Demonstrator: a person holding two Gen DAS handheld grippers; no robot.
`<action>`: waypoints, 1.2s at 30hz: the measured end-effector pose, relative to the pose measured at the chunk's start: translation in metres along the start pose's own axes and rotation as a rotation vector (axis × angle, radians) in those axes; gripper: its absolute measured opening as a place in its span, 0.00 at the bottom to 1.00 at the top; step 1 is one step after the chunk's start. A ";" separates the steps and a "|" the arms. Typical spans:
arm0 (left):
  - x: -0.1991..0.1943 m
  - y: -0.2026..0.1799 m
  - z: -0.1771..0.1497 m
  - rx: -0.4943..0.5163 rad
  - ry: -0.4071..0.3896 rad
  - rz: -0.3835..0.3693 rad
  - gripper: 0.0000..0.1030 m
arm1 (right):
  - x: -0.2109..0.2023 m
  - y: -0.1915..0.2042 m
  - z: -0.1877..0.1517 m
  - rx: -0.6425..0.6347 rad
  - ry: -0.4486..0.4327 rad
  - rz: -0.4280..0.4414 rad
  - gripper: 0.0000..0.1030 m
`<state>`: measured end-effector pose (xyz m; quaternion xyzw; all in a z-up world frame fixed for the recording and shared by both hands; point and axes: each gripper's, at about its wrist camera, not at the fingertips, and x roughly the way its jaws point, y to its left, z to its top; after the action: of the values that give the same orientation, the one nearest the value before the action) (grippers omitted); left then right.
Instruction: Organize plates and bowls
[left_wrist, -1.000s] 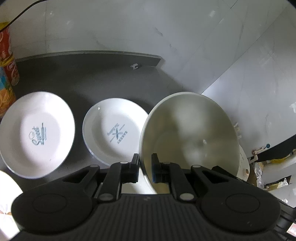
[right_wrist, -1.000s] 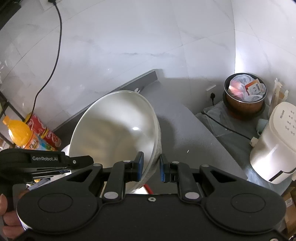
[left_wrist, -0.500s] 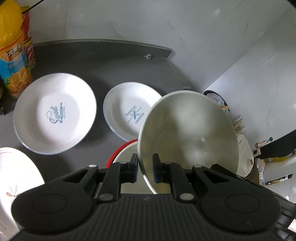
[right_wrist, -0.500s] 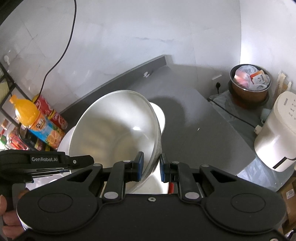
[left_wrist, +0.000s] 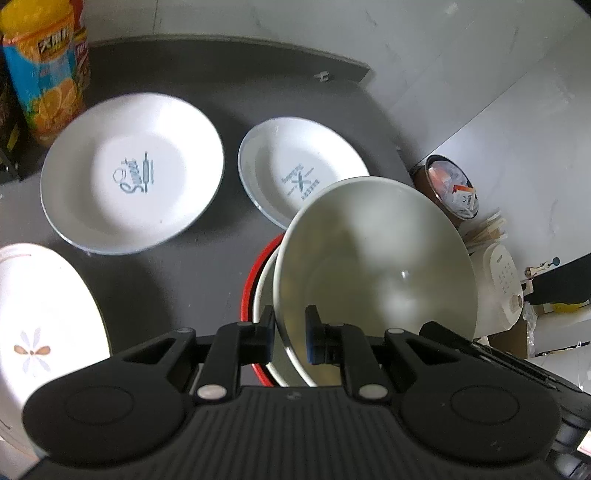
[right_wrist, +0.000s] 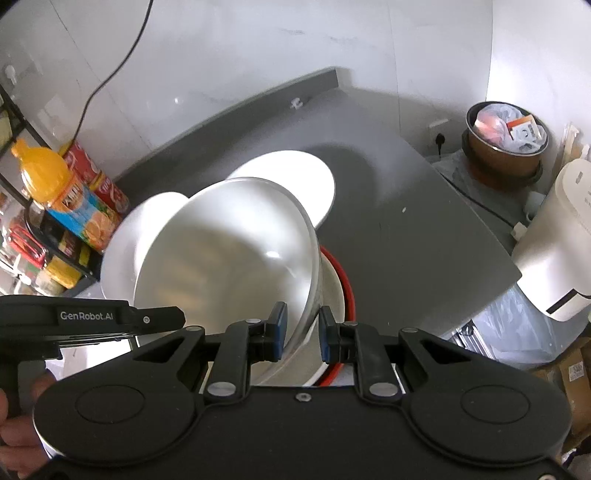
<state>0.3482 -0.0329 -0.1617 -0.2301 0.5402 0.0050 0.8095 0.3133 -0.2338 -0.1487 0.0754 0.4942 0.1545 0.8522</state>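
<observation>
A large white bowl (left_wrist: 373, 266) hangs tilted over the dark counter (left_wrist: 207, 258). My left gripper (left_wrist: 290, 332) is shut on its near rim. In the right wrist view the same bowl (right_wrist: 229, 254) has its rim pinched by my right gripper (right_wrist: 302, 330), also shut. Directly beneath the bowl sits a red-rimmed dish (left_wrist: 246, 295) with a white inside, partly hidden. Behind it lie a printed white plate (left_wrist: 133, 173) and a smaller printed plate (left_wrist: 303, 173). A flower-patterned plate (left_wrist: 40, 332) is at the left edge.
An orange juice bottle (left_wrist: 40, 74) and a red can (right_wrist: 99, 177) stand at the counter's back left by a wire rack. Off the counter's right edge are a full trash bin (right_wrist: 506, 144) and a white appliance (right_wrist: 557, 240). A person's hand (right_wrist: 14, 424) holds the left gripper's housing (right_wrist: 92, 317).
Both grippers, still shut on the bowl, have drawn back toward me and the bowl now hangs over the red-rimmed dish, which has come into view along with the flower plate.
</observation>
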 end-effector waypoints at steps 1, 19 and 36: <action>0.002 0.001 -0.001 -0.005 0.006 0.004 0.12 | 0.002 0.001 0.000 -0.006 0.008 -0.004 0.17; 0.004 0.008 -0.004 0.008 0.015 -0.003 0.13 | 0.020 0.005 0.004 -0.069 0.096 -0.014 0.22; -0.009 0.039 0.004 -0.178 -0.033 0.058 0.14 | 0.031 -0.007 0.042 -0.224 0.119 0.030 0.08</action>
<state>0.3377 0.0058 -0.1672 -0.2851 0.5307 0.0803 0.7942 0.3652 -0.2287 -0.1549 -0.0224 0.5224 0.2256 0.8220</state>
